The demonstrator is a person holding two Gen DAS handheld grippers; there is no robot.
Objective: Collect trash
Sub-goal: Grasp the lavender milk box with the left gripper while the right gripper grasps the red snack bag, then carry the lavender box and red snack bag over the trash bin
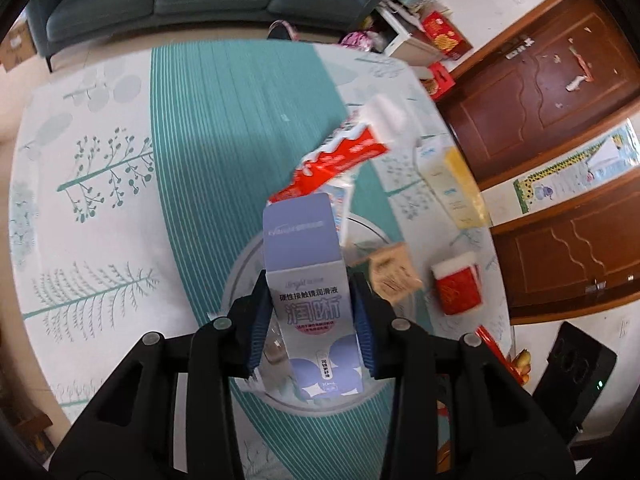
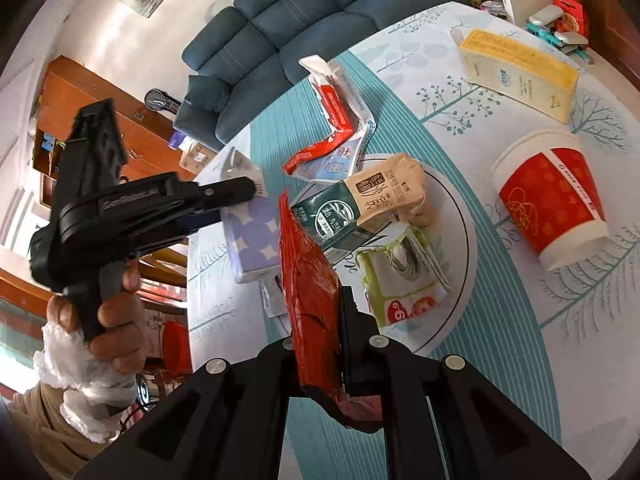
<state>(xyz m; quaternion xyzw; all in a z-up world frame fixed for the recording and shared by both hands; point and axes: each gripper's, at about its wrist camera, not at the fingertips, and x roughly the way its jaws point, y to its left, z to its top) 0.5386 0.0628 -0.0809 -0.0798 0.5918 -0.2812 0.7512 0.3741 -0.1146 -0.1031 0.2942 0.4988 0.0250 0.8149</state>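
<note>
the left gripper (image 1: 312,320) is clamped on a tall lavender and white cardboard carton (image 1: 310,280) printed with chinese characters, its blue-padded fingers (image 1: 366,332) pressing the 2 narrow sides. the right gripper (image 2: 320,320) pinches a crumpled glossy red foil wrapper (image 2: 310,280) that stands up between its black fingers.

both hover above a round white plate with a thin dark rim (image 2: 460,216), lying on the teal and white leaf-print tablecloth (image 1: 120,160). on the plate lie a tan and dark green paper packet (image 2: 372,200) and a light green printed pouch (image 2: 396,280). a torn red and white snack wrapper (image 2: 336,132) lies partly over the plate's far edge. still off the plate are a red and white paper cup (image 2: 552,208) on its side and a pale yellow rectangular box (image 2: 520,72).

the plate looks like the collecting spot, so the step in hand appears to be setting down both pieces. to do it well, lower the carton to an open patch near the plate's left edge, lay it flat rather than upright so it cannot topple, and let go only once it rests. the light foil may cling to a finger pad, so release it low, over the middle of the pile. keep the 2 grippers apart as they descend.
</note>
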